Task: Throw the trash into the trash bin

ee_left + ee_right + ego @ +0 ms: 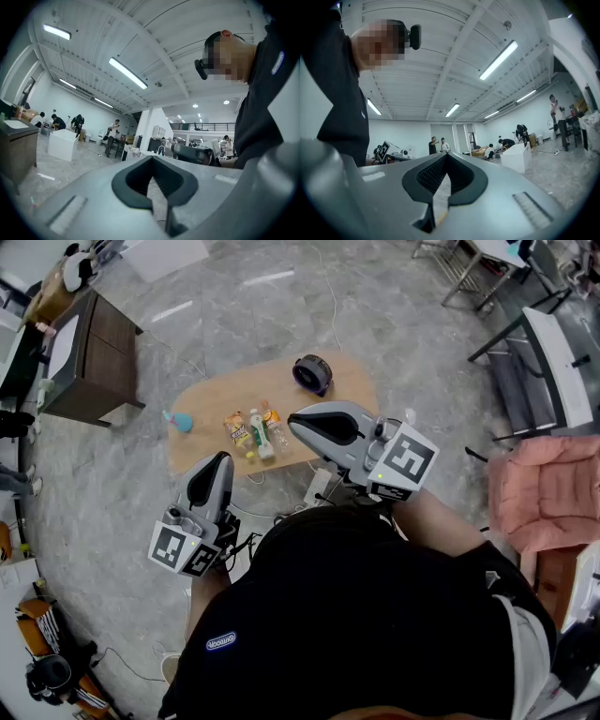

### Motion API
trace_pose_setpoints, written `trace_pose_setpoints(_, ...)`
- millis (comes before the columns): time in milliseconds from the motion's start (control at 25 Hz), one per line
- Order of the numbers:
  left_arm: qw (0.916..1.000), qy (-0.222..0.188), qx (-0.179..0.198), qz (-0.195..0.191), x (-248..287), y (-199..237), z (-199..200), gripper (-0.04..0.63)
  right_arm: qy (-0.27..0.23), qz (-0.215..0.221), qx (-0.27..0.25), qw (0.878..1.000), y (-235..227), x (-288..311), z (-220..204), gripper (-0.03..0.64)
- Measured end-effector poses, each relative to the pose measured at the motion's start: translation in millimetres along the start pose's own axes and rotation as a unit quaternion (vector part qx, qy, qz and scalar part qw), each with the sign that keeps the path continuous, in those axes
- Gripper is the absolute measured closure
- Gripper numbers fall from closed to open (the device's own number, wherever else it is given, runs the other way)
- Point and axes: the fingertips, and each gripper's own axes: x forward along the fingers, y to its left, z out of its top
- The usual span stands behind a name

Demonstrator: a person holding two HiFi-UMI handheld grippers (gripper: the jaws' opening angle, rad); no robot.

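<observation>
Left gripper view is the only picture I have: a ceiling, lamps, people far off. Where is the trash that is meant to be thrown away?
Observer: The head view shows it on a low, light wooden table on the grey floor ahead of the person. A yellow snack packet and a clear plastic bottle are among it.
Operator: Is the other gripper holding any of it?
Observer: No. The right gripper has its jaws together in its own view, with nothing between them.
Operator: Anything else on that table?
Observer: A dark round object stands at its far end.
</observation>
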Motion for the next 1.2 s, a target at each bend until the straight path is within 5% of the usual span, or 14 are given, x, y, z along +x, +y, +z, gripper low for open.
trace_pose_setpoints(440,0.9998,0.018,-0.004,-0.01,37,-9,-17,0.595,0.006,-0.027,0.008,1.0,-29,-32,-8,0.588)
trace_pose_setpoints(640,0.999,0.034,0.03,0.003,55,-9,-27,0.595,-0.033,-0.047,0.009,0.998,-45,-49,-1,0.582)
trace_pose_setpoints(760,0.9969,0.041,0.06,0.03,62,-8,-35,0.595,-0.021,-0.054,0.001,0.998,-54,-55,-7,0.372)
trace_pose_setpoints(840,0.9948,0.034,0.085,0.044,66,-8,-37,0.563,-0.017,-0.051,-0.006,0.999,-57,-56,-11,0.327)
trace_pose_setpoints(960,0.9917,0.026,0.108,0.065,72,-9,-42,0.418,-0.004,-0.052,-0.01,0.999,-66,-59,-20,0.249)
trace_pose_setpoints(1200,0.984,0.019,0.102,0.145,79,1,-52,0.265,0.005,-0.07,0.028,0.997,-99,-75,-36,0.1)
